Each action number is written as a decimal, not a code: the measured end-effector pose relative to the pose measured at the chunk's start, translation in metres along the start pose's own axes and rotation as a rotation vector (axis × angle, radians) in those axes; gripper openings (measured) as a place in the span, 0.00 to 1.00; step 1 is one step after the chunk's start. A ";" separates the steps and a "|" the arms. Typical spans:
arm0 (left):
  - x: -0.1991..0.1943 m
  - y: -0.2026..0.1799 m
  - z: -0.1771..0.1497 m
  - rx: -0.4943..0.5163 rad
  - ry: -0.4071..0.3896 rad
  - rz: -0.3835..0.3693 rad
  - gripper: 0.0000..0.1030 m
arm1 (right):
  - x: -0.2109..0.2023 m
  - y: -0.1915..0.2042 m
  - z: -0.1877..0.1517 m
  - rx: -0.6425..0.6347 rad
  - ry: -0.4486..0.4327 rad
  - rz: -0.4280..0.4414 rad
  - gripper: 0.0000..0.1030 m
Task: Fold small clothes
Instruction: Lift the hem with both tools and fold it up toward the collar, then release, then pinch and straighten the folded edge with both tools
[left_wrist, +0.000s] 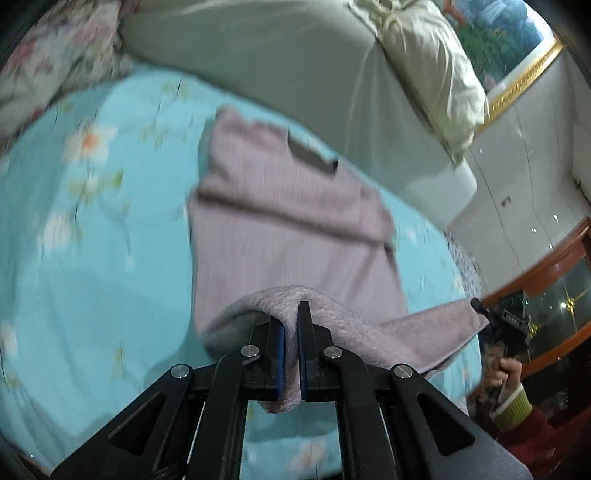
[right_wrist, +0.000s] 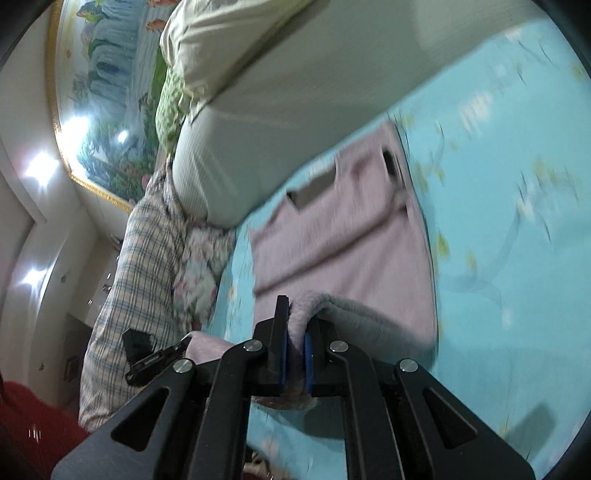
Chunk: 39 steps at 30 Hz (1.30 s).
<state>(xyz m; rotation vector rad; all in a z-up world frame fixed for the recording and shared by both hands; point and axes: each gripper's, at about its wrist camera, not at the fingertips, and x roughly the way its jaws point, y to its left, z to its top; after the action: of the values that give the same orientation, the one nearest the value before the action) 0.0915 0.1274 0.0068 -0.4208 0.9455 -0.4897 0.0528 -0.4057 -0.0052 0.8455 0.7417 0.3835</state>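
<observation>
A pink garment (left_wrist: 288, 221) is lying on the bed's turquoise floral sheet (left_wrist: 92, 258), its near hem lifted. The left gripper (left_wrist: 291, 332) and right gripper (right_wrist: 297, 332) are each clenching that hem. A grey quilt (left_wrist: 277, 62) is lying at 12 o'clock, a framed painting (right_wrist: 107, 96) hanging beyond.

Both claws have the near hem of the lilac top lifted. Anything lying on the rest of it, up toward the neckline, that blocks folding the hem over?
Nothing visible does. The lilac top lies bare up to its neckline.
</observation>
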 end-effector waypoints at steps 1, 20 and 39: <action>0.004 -0.002 0.012 0.001 -0.025 0.006 0.04 | 0.005 -0.001 0.012 -0.007 -0.011 -0.012 0.08; 0.190 0.037 0.191 -0.039 -0.047 0.235 0.04 | 0.187 -0.081 0.174 0.020 0.018 -0.314 0.08; 0.230 0.002 0.106 0.067 0.152 0.113 0.44 | 0.160 -0.034 0.102 -0.141 0.086 -0.223 0.45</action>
<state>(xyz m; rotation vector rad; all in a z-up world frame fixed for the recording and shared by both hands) 0.2952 0.0121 -0.0911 -0.2702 1.0900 -0.4533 0.2377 -0.3882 -0.0568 0.6092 0.8684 0.2706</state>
